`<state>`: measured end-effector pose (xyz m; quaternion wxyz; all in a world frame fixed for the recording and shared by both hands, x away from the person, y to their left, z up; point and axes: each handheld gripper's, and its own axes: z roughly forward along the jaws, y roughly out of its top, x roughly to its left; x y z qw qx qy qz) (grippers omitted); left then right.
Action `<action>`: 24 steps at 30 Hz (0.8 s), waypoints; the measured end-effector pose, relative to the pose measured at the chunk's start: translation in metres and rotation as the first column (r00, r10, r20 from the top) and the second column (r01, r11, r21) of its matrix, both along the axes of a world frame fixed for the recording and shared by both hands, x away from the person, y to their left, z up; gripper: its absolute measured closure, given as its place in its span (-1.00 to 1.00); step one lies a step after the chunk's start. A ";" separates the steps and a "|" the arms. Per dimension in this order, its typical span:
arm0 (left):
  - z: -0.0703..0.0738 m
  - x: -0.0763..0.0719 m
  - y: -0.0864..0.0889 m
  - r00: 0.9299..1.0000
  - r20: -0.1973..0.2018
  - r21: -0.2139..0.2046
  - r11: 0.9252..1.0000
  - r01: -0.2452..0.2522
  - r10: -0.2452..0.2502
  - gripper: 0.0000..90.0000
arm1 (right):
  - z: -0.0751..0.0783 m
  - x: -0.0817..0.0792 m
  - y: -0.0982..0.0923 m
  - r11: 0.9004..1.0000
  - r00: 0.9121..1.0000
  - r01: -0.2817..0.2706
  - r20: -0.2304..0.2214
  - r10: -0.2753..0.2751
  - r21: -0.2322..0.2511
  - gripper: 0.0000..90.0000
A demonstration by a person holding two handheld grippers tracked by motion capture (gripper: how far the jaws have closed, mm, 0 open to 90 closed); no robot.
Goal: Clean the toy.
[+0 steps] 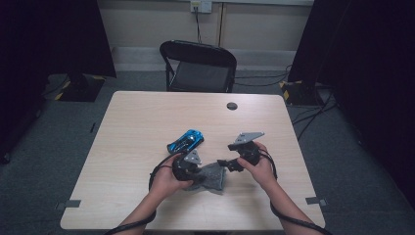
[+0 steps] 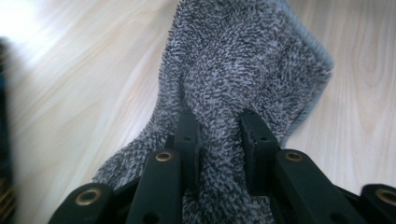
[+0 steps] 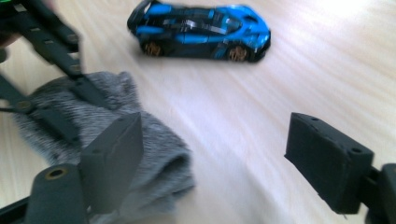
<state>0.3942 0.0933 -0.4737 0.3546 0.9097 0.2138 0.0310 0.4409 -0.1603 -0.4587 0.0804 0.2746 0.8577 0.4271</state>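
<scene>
now the left gripper [image 2: 218,140] pinches the grey cloth [image 2: 243,65] while the right gripper [image 3: 210,158] gapes wide, empty.

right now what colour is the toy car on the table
Bright blue with black panels; the toy car shows best in the right gripper view.

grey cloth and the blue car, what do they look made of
Grey cloth: soft terry or microfibre by the look, matte, with a fuzzy looped pile and a stitched edge. Blue car: probably moulded plastic or painted metal, glossy blue and black, hard-edged; the finish leaves it open which.
</scene>
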 end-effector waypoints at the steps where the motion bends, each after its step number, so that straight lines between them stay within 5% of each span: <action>1: 0.002 -0.002 0.006 1.000 -0.001 -0.020 1.000 -0.018 0.018 0.59 | 0.001 0.002 0.003 1.000 1.000 0.003 -0.003 -0.003 0.003 -0.60; 5: 0.010 -0.009 0.041 0.996 -0.009 -0.041 0.995 -0.090 0.090 0.61 | 0.007 0.013 0.022 1.000 1.000 0.009 -0.001 -0.009 0.013 -0.60; 8: 0.013 -0.015 0.070 0.989 -0.053 -0.040 0.989 -0.142 0.140 0.63 | 0.011 0.019 0.041 1.000 1.000 -0.002 0.014 0.002 -0.003 -0.60; 13: 0.017 -0.023 0.099 0.978 -0.061 -0.062 0.977 -0.205 0.201 0.63 | 0.011 0.028 0.066 1.000 1.000 -0.023 0.013 0.023 -0.019 -0.60; 17: 0.022 -0.027 0.127 0.955 -0.030 -0.086 0.951 -0.297 0.296 0.62 | 0.005 0.040 0.095 0.999 0.999 -0.029 0.023 0.030 -0.042 -0.59; 21: 0.019 -0.027 0.146 0.934 -0.032 -0.088 0.929 -0.358 0.357 0.62 | -0.002 0.049 0.112 0.997 0.999 -0.037 0.026 0.039 -0.063 -0.59; 24: 0.019 -0.026 0.160 0.913 -0.034 -0.107 0.906 -0.409 0.407 0.62 | -0.004 0.057 0.122 0.998 0.999 -0.032 0.013 0.033 -0.058 -0.59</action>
